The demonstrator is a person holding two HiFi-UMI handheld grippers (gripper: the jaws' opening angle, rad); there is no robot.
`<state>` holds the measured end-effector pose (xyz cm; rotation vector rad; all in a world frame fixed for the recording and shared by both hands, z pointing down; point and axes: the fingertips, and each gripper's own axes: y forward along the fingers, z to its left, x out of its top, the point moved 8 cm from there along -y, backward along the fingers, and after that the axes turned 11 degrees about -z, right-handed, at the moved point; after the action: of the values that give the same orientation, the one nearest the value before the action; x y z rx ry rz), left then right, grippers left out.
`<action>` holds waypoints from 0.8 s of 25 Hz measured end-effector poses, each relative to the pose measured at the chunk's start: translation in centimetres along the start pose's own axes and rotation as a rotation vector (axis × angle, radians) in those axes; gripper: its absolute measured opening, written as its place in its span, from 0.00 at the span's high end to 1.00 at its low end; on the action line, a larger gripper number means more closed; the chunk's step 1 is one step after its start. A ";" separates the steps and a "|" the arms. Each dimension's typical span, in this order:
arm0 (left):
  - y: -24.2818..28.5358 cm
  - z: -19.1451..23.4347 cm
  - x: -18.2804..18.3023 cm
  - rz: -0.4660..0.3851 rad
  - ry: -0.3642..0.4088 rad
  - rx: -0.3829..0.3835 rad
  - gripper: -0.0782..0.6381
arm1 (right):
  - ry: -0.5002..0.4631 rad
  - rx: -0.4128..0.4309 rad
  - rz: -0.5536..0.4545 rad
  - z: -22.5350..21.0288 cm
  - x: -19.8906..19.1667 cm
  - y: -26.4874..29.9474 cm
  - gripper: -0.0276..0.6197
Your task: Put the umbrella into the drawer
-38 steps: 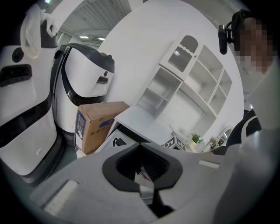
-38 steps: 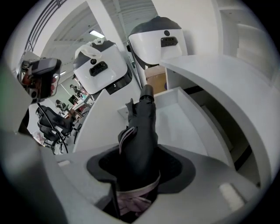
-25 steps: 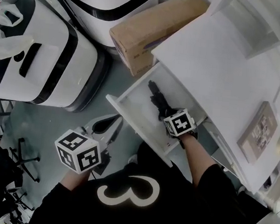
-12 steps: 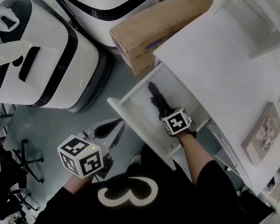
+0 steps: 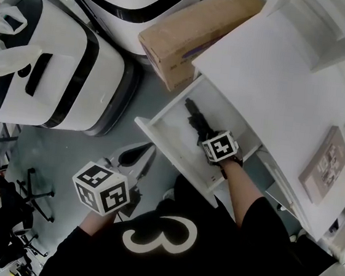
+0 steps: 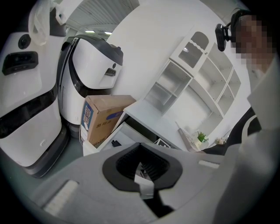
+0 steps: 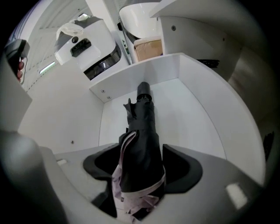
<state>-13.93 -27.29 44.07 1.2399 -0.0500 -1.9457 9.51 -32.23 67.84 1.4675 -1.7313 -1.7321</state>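
Head view. The white drawer stands pulled out from under the white worktop. A folded black umbrella lies on the drawer's floor, running lengthwise. The right hand-held gripper points steeply down over the umbrella's near end, with its marker cube on top. The left hand-held gripper hangs outside the drawer, above the grey floor and well apart from the umbrella. A cardboard box stands on the floor against the worktop's side, and a white-and-black machine stands to the box's left.

Right gripper view. The jaws of the right hand-held gripper are opening. The umbrella lies between them (a pale pink strap wraps its near end), but neither pad presses on it, so it is released. Its blunt black far end points toward the drawer's far wall.

Left gripper view. The left hand-held gripper is clenched on nothing, its ridged pads drawn together with only a sliver between them. The cardboard box and the worktop show beyond it.
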 end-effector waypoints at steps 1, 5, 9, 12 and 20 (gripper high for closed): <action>0.0 -0.1 0.0 0.001 0.000 -0.003 0.88 | 0.016 -0.006 -0.018 0.0 0.1 -0.3 0.49; -0.4 -0.7 0.0 0.006 0.014 -0.019 0.88 | 0.058 -0.023 -0.095 0.4 0.1 -2.2 0.49; -0.9 -1.9 0.1 0.013 0.032 -0.055 0.88 | 0.166 0.026 -0.205 1.0 -0.2 -5.1 0.49; -1.5 -3.4 0.4 0.008 0.057 -0.089 0.88 | 0.200 0.047 -0.315 1.6 0.4 -8.8 0.49; -3.9 -7.6 1.0 -0.035 0.127 -0.200 0.88 | 0.241 0.184 -0.710 7.3 2.6 -23.5 0.72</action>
<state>-10.58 -22.56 37.77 1.2336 0.2270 -1.8474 12.93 -24.41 44.59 2.4759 -1.3537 -1.5980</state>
